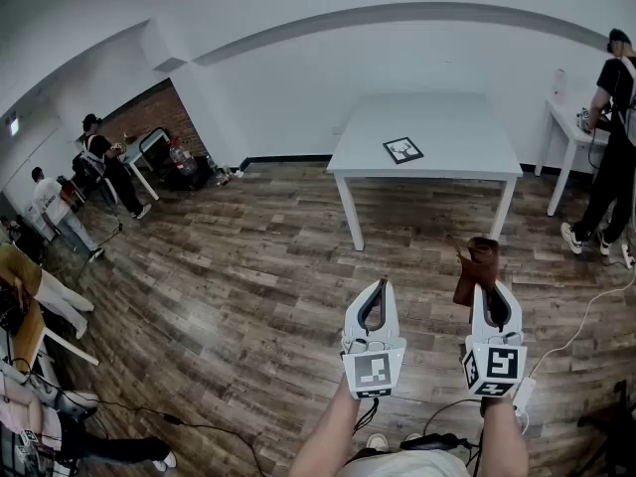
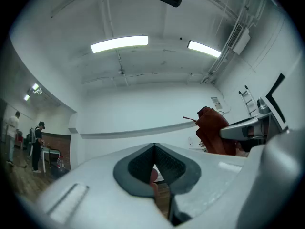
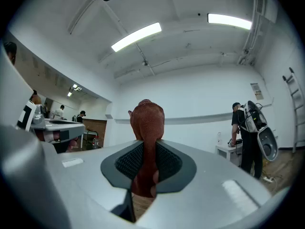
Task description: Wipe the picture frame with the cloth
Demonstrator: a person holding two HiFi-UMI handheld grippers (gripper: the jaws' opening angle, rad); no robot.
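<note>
A small dark-framed picture frame [image 1: 402, 150] lies flat on a white table [image 1: 467, 137] well ahead of me. My right gripper [image 1: 488, 288] is shut on a rust-brown cloth [image 1: 477, 269], which stands bunched above its jaws; in the right gripper view the cloth [image 3: 147, 128] rises from between the dark pads. My left gripper [image 1: 377, 291] is shut with nothing between its jaws. In the left gripper view the jaw tips of my left gripper [image 2: 154, 149] meet, and the cloth [image 2: 213, 130] shows off to the right. Both grippers hang over the wooden floor, far short of the table.
A person [image 1: 608, 157] stands at a second white table [image 1: 570, 127] on the right. Several people [image 1: 99, 162] and furniture fill the far left. A white cable [image 1: 586, 311] and black cables [image 1: 179, 420] lie on the wood floor [image 1: 238, 286].
</note>
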